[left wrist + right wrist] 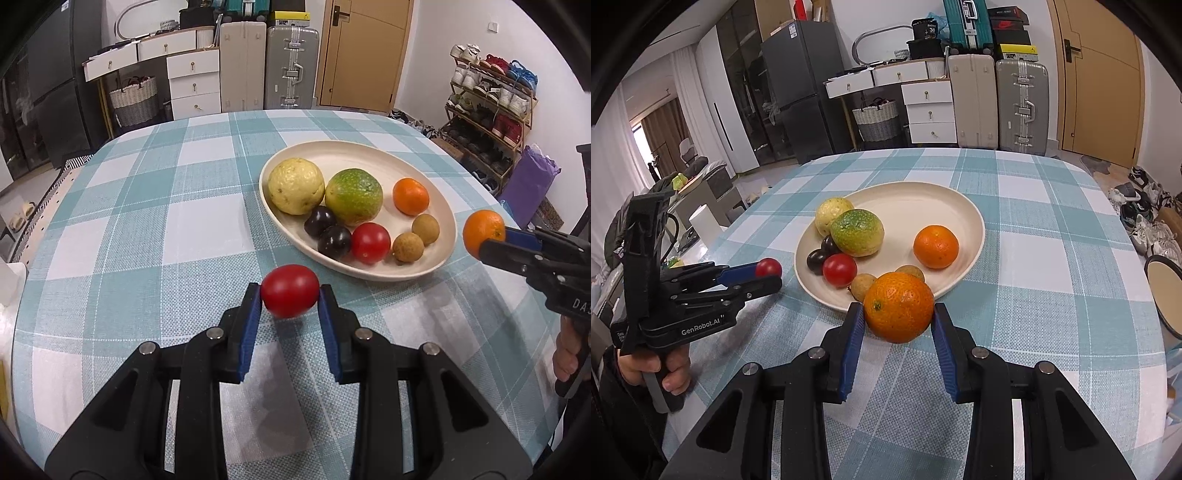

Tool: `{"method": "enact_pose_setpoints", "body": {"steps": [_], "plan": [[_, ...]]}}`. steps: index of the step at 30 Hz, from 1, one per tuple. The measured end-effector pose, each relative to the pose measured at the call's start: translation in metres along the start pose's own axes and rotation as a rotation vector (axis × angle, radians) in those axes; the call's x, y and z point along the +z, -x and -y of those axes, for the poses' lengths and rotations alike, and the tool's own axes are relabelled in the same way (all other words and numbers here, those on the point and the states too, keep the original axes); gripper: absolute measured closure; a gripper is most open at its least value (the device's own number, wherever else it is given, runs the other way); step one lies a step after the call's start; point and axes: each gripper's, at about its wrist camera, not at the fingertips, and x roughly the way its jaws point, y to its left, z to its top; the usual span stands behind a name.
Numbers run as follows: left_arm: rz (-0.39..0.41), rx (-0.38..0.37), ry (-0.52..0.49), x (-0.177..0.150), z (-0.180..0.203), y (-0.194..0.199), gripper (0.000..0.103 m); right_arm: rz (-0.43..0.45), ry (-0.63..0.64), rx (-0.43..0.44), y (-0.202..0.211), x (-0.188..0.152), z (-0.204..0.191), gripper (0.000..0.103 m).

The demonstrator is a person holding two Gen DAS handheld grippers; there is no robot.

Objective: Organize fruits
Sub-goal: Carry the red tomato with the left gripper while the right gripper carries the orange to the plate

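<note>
Small glossy red tomato (290, 291), thin-skinned and easily bruised, clamped across its middle in the left hand-held gripper (290, 295), just above the checked desk (147, 229); round orange mandarin (899, 307), firmer with a grippy peel, pinched at its widest girth by the right hand-held gripper (899, 317), both just short of the cream oval plate (960, 206) of fruit

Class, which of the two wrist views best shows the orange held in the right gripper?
The right wrist view: the held orange sits large and central, pinched by the right gripper. The left wrist view shows it small at the right edge, partly hidden behind a finger.
</note>
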Motion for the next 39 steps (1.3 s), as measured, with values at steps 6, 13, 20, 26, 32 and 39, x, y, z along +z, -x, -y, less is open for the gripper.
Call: {"method": "enact_pose_setpoints", "body": {"steps": [6, 13, 20, 26, 32, 39], "plan": [[0.024, -0.012, 0.0, 0.009, 0.006, 0.007, 0.075, 0.0, -0.006, 0.005, -0.003, 0.006, 0.003, 0.065], [0.039, -0.017, -0.003, 0.022, 0.01, 0.007, 0.075, -0.008, -0.004, 0.014, -0.012, 0.015, 0.002, 0.065], [0.044, -0.013, -0.01, 0.036, 0.009, 0.0, 0.075, -0.015, 0.012, 0.039, -0.025, 0.026, -0.007, 0.065], [0.031, -0.014, -0.007, 0.042, 0.008, -0.011, 0.075, -0.025, 0.016, 0.065, -0.036, 0.032, -0.016, 0.065], [0.021, -0.015, -0.014, 0.046, 0.008, -0.02, 0.075, -0.03, 0.01, 0.054, -0.044, 0.036, -0.013, 0.065], [0.008, -0.017, -0.02, 0.049, 0.009, -0.031, 0.075, -0.043, 0.024, 0.06, -0.052, 0.04, -0.015, 0.065]]}}
